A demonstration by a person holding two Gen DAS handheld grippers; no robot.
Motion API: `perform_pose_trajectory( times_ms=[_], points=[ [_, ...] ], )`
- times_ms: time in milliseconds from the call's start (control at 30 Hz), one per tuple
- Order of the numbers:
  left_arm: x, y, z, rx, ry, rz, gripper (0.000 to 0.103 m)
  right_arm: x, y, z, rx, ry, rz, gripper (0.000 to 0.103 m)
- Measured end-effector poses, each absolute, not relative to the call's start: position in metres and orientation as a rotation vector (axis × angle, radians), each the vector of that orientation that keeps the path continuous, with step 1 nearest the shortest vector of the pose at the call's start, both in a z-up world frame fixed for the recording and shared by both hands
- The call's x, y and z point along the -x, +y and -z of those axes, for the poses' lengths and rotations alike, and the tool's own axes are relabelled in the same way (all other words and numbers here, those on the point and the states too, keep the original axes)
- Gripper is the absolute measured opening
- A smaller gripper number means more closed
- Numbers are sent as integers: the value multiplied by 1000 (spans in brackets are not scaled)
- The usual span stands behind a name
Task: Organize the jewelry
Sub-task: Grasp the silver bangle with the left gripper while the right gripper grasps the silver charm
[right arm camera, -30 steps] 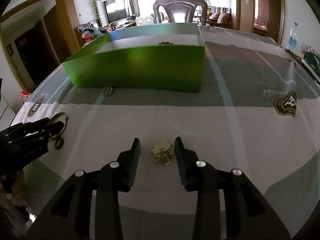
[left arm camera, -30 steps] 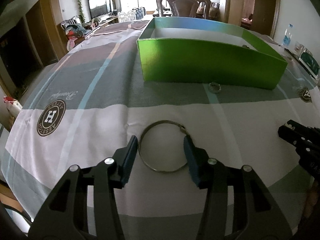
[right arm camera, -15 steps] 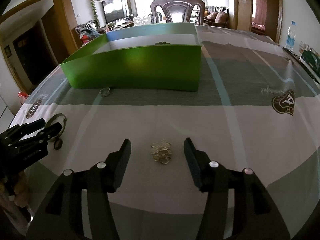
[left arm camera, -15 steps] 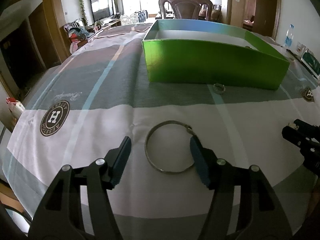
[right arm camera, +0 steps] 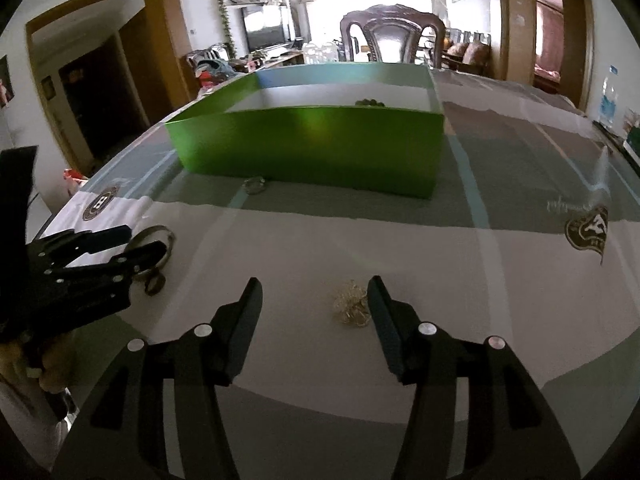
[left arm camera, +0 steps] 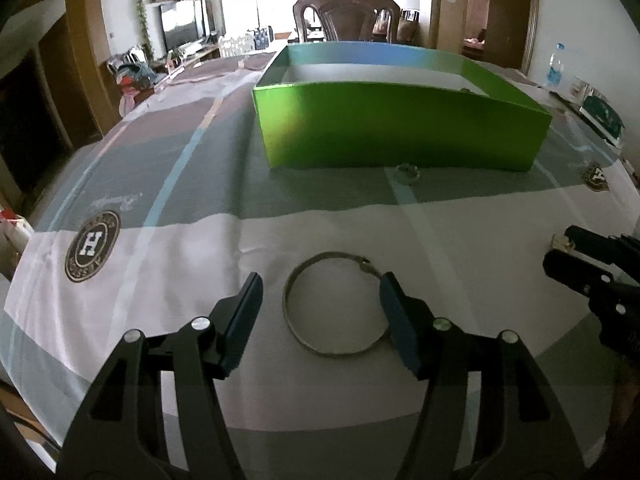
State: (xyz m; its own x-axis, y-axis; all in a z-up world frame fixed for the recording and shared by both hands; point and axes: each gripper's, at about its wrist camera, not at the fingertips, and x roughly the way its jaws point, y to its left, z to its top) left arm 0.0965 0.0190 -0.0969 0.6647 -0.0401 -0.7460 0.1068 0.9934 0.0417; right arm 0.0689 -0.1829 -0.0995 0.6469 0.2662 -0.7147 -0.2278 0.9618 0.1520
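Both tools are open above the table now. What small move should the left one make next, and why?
Probably close the left tool on the silver bangle. The bangle lies flat on the tablecloth between the open fingers; the right finger is at its clasp, while the left one stands a little apart. The green box waits beyond, so gripping seems to come before any carrying.

A dark carved wooden chair (left arm camera: pixel 347 14) stands at the table's far end; a television (left arm camera: pixel 182 24) sits far left beside a hanging vine (left arm camera: pixel 143 12); a water bottle (left arm camera: pixel 557 67) stands far right; a round "H" logo (left arm camera: pixel 93 246) marks the tablecloth (left arm camera: pixel 120 184) near left.
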Motion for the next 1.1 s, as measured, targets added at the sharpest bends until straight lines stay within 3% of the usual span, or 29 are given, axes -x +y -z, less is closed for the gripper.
perform_pose_trajectory(
  times_ms=[400, 533, 700, 1100],
  points=[
    [-100, 21, 100, -77, 863, 79, 74, -71, -186, 101, -68, 831, -266, 55],
    [-102, 24, 99, -50, 872, 110, 77, -70, -187, 100, -80, 825, -267, 61],
    [-99, 25, 96, -24, 856, 148, 81, -71, -188, 100, -84, 829, -267, 61],
    [-91, 15, 95, -105, 816, 149, 82, -71, -189, 101, -85, 834, -263, 61]
  ],
)
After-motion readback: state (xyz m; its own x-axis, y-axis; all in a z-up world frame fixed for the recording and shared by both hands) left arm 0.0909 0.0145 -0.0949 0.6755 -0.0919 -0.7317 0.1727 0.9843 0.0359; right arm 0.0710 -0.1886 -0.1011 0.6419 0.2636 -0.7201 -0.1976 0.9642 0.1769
